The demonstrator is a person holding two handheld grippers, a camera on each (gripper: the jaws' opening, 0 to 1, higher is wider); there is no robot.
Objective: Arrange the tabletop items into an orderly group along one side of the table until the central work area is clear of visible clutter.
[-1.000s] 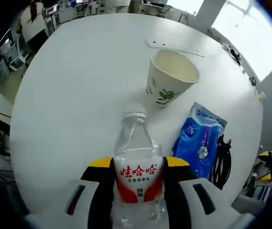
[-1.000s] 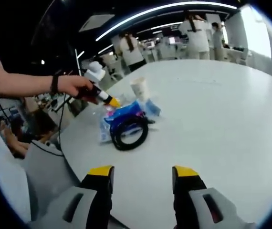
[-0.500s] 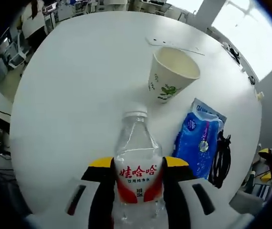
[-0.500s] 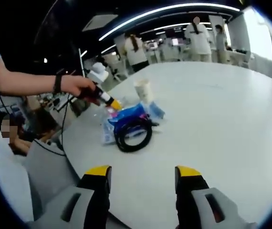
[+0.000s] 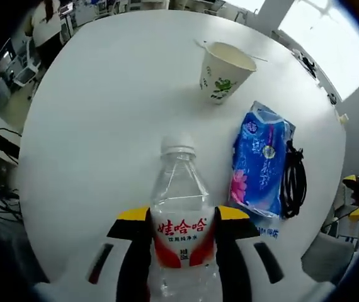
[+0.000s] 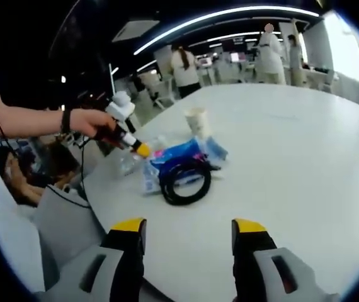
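Observation:
My left gripper (image 5: pixel 182 221) is shut on a clear water bottle (image 5: pixel 181 207) with a red and white label, held over the white round table (image 5: pixel 97 107). Beyond it stands a paper cup (image 5: pixel 223 70) with a green print. To its right lies a blue wipes pack (image 5: pixel 258 157), with a coiled black cable (image 5: pixel 293 182) beside it. In the right gripper view, my right gripper (image 6: pixel 188 228) is open over the near table edge. The cable (image 6: pixel 186 180), wipes pack (image 6: pixel 179 154), cup (image 6: pixel 197 121), bottle (image 6: pixel 129 162) and left gripper (image 6: pixel 126 135) in a hand lie ahead.
A thin white strip (image 5: pixel 252 55) lies behind the cup. People (image 6: pixel 184 68) and desks stand beyond the far side of the table (image 6: pixel 305 145). A seated person (image 6: pixel 16 182) is at the left near the table edge.
The left gripper with the bottle has pulled back from the cup and wipes pack, toward the table edge. The right gripper has stayed open and drifted a little.

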